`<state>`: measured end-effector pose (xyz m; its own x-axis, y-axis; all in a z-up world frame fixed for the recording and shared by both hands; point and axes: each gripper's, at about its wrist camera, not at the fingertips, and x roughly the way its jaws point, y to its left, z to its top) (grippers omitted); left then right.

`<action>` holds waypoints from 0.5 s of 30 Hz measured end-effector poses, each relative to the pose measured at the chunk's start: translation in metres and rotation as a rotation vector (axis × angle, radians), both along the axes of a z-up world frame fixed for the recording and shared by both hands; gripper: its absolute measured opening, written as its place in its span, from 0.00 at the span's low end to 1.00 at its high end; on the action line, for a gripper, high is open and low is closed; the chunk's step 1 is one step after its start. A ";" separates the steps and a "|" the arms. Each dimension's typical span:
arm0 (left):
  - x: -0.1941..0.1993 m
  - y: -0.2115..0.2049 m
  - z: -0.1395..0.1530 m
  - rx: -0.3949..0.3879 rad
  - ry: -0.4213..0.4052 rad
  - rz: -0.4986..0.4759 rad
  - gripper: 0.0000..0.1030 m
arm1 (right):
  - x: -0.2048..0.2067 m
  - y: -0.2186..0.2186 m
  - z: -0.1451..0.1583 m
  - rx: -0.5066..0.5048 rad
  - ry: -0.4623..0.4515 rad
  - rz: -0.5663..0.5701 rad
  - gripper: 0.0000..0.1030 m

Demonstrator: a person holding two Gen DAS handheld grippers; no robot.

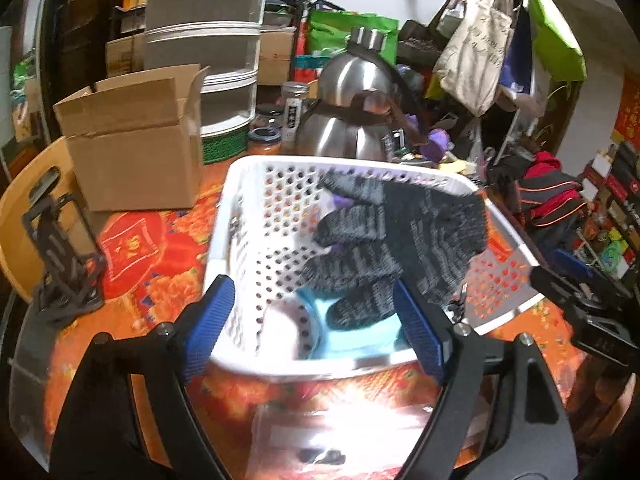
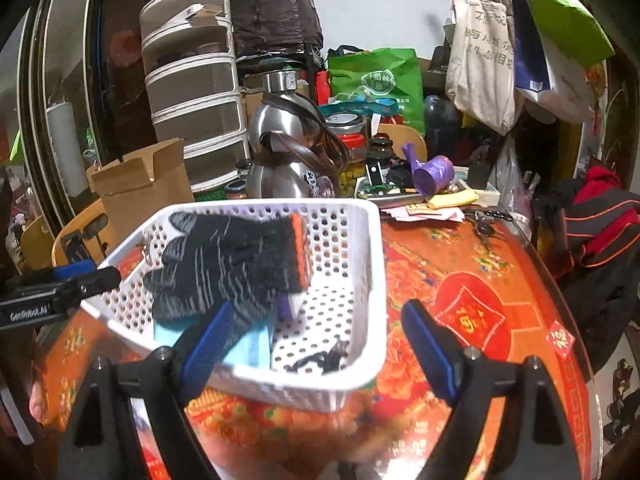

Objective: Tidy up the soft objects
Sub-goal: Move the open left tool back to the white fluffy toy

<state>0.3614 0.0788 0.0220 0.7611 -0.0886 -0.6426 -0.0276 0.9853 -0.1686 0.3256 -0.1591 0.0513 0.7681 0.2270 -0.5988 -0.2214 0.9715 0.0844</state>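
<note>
The grey knit glove (image 1: 404,236) hangs over the white basket (image 1: 256,208), long axis crosswise, fingers toward the left tool's (image 1: 316,320) side, cuff toward the right tool (image 2: 320,340). Both tools gape wide, gripping nothing. A light-blue item (image 1: 360,340) beneath is mostly hidden.

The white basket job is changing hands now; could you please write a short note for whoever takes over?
Left gripper: open, holding nothing.
Right gripper: open, holding nothing.
Grey knit glove: over the white basket, cuff towards the far rim, fingers hanging inside; whether it has settled is unclear.
Light blue soft item lies on the basket floor beneath it.
Done: glove released over the basket.
Left: check the glove sits fully inside; look for any other soft items.
</note>
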 end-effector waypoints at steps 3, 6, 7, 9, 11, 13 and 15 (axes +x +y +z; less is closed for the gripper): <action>-0.011 0.003 -0.003 0.001 -0.002 0.010 0.77 | -0.012 -0.005 -0.002 0.012 0.014 0.008 0.83; -0.036 0.009 -0.002 -0.021 -0.003 0.034 0.77 | -0.035 -0.017 -0.001 0.039 0.008 0.034 0.83; -0.043 0.010 -0.002 -0.024 -0.004 0.044 0.77 | -0.048 -0.024 -0.001 0.045 0.005 0.053 0.83; -0.068 0.009 -0.004 -0.022 -0.014 0.060 0.78 | -0.072 -0.037 -0.003 0.038 0.002 0.071 0.83; -0.093 0.003 -0.012 -0.023 -0.011 0.068 0.78 | -0.094 -0.051 -0.009 0.023 0.002 0.078 0.83; -0.113 -0.009 -0.025 -0.058 0.013 0.049 0.78 | -0.117 -0.067 -0.018 0.019 0.015 0.080 0.83; -0.124 -0.025 -0.033 -0.058 0.025 0.028 0.78 | -0.134 -0.078 -0.026 0.028 0.028 0.090 0.83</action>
<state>0.2370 0.0535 -0.0110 0.7475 -0.1049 -0.6559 -0.0603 0.9727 -0.2243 0.1914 -0.2373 0.0250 0.7268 0.3113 -0.6122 -0.3046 0.9450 0.1189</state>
